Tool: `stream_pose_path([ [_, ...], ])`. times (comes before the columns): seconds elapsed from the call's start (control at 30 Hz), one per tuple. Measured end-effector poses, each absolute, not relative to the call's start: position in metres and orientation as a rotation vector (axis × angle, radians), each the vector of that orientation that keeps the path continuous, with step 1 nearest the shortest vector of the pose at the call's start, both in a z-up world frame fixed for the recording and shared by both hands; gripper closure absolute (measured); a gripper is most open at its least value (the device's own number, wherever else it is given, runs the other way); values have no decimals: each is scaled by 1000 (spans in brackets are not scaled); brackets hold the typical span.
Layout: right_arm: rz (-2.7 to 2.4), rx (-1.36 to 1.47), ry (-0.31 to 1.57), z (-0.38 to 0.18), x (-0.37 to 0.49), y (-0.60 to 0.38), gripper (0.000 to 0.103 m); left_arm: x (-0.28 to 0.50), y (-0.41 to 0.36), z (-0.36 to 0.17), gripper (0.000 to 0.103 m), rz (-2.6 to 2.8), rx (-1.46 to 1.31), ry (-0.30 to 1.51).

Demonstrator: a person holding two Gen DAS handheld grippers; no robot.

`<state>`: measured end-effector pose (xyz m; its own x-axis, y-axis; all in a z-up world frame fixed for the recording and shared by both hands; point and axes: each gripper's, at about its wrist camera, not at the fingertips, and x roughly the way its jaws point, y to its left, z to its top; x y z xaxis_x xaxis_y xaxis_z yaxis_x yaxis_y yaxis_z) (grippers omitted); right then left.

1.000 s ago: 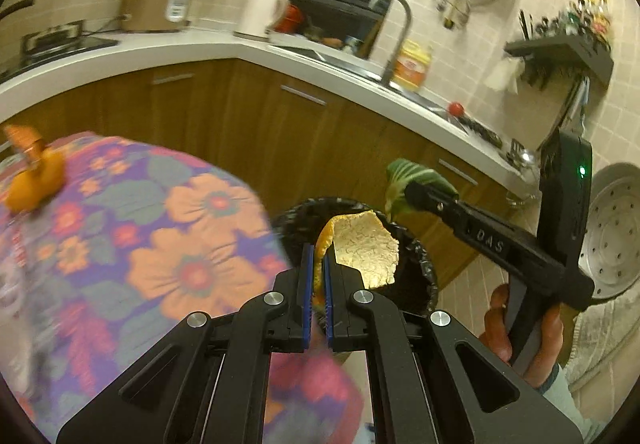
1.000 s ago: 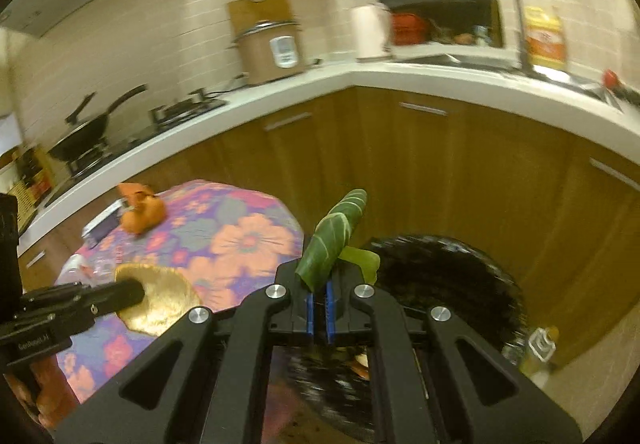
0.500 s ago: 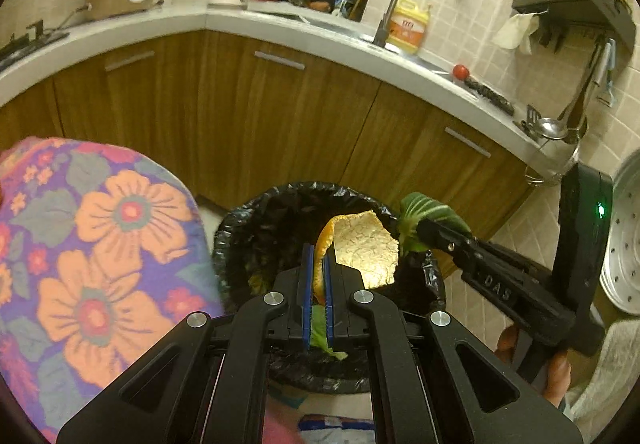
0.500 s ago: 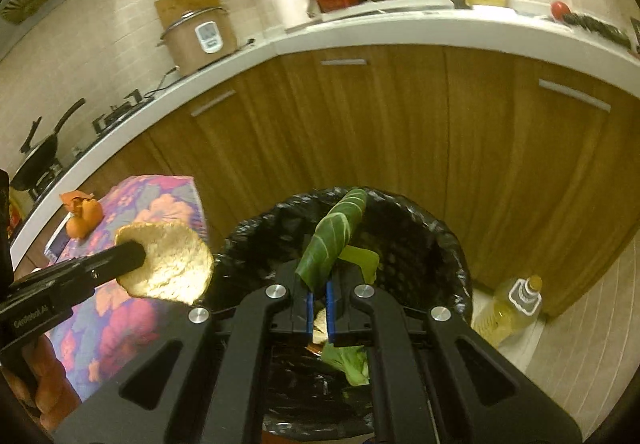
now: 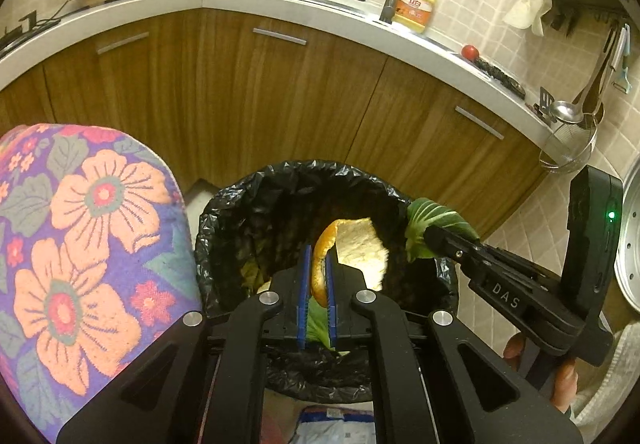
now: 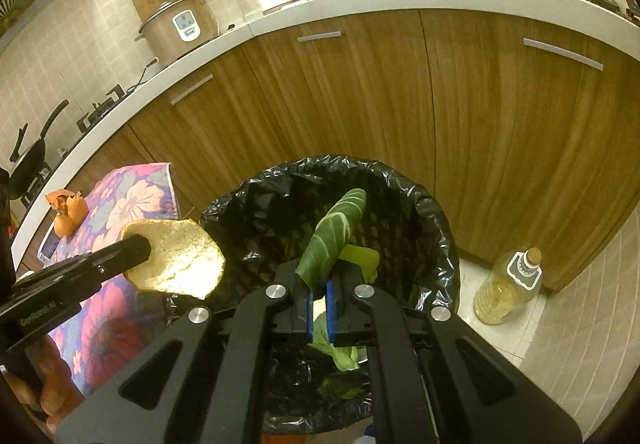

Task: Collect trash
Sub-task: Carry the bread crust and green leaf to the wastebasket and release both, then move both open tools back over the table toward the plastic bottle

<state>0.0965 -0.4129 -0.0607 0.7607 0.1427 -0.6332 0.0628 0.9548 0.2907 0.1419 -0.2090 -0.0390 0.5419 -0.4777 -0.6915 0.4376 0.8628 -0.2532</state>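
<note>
A bin lined with a black bag (image 5: 228, 212) (image 6: 432, 228) stands on the floor before the wooden cabinets, with green scraps inside. My left gripper (image 5: 317, 264) is shut on an orange peel (image 5: 360, 248) and holds it over the bin's opening; the peel also shows in the right wrist view (image 6: 176, 258). My right gripper (image 6: 319, 290) is shut on a green leaf (image 6: 338, 232) above the bin; in the left wrist view the leaf (image 5: 432, 222) hangs over the bin's right rim.
A table with a floral cloth (image 5: 80, 228) stands left of the bin, with more orange peel (image 6: 70, 210) on it. A bottle of oil (image 6: 508, 284) stands on the floor right of the bin. A packet (image 5: 336, 424) lies on the floor by the bin.
Both grippers have moved from the table side to above the bin, each still holding its scrap. The bin now fills the middle of both views.
</note>
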Motion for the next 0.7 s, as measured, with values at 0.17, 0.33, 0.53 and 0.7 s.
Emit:
stream_pose_path([
  [0.17,57,321,736,-61,99,-412,99,140,-206,-37,76,-545,-59,833],
  [0.33,49,307,745,-61,99,-408,97,130,-199,-28,65,-538,-52,794],
  [0.53,38,310,723,-56,91,-405,67,116,-182,-15,53,-535,-71,757],
  [0.7,44,306,689,-45,85,-398,47,105,-165,-5,47,-525,-97,731],
])
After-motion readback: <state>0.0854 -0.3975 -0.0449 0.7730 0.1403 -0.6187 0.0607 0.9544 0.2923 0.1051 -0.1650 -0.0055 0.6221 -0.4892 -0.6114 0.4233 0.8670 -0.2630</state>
